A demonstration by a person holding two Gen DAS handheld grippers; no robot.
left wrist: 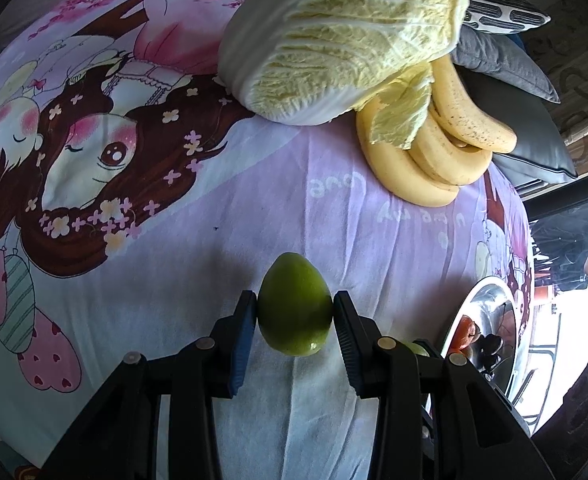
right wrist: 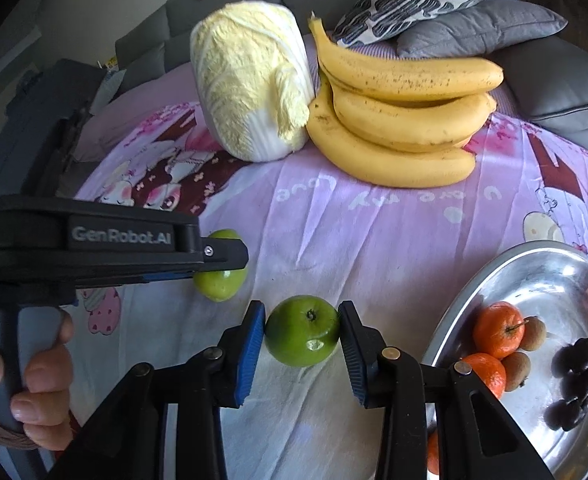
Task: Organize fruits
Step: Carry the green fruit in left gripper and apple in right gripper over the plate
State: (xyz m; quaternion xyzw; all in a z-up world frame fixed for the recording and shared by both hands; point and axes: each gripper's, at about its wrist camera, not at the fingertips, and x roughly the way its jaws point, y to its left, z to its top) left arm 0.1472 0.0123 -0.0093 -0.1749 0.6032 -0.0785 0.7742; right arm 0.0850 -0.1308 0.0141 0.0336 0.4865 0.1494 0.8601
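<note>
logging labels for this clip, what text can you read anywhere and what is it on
"GenRobot.AI": raised lettering on the side of the left gripper, seen from the right wrist view.
"Love": pale script on the pink cartoon bedsheet, upside down to the camera.
More pale script further right on the sheet, near the bananas: upside down and too faint to read surely.
No readable text on the metal bowl or the fruit.

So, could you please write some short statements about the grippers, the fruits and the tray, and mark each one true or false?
1. Each gripper holds a green fruit. True: left gripper on one fruit, right gripper on another fruit.
2. The tray is empty. False: it holds oranges and other small fruits.
3. The bananas lie beside the cabbage. True.
4. The bananas are in the tray. False: they are on the cloth.
</note>
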